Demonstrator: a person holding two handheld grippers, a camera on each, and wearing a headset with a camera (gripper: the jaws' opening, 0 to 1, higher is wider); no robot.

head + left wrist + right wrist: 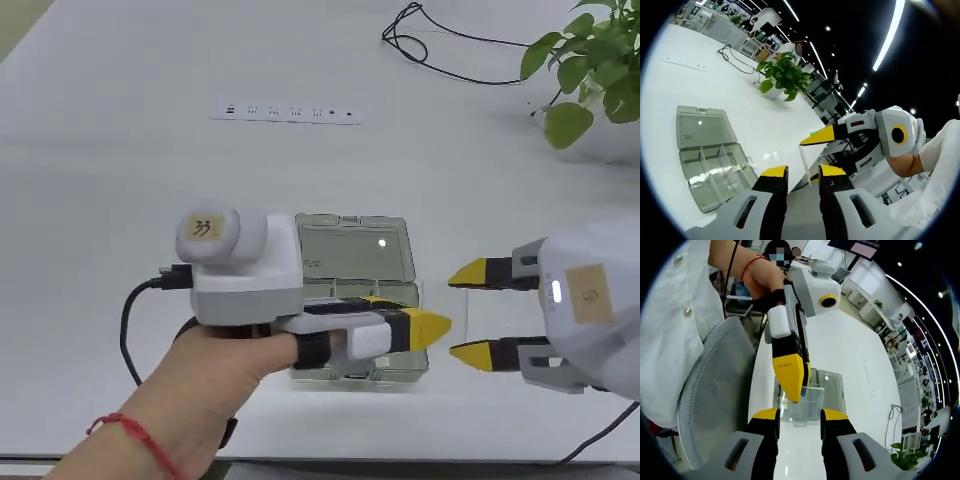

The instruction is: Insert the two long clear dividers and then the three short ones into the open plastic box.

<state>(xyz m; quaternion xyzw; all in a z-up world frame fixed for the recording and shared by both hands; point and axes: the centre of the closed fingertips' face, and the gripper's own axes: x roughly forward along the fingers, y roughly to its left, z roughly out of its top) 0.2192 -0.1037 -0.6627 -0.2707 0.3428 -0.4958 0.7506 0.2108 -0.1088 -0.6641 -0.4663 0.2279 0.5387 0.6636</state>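
The open clear plastic box (400, 375) lies on the white table with its lid (355, 250) folded back. In the left gripper view its base (700, 197) holds several clear dividers. A short clear divider (807, 405) hangs in the air just right of the box. It spans the gap between the jaws of my right gripper (472, 312), which grips it by its two ends. My left gripper (432, 325) points at it from the left. Its fingers (774, 175) stand a little apart on either side of the sheet's edge (805, 162).
A white power strip (285, 112) lies far back on the table. A black cable (440, 45) and a green plant (590, 60) sit at the back right. The table's front edge runs just below the box, and a grey mesh chair (715, 390) stands beside it.
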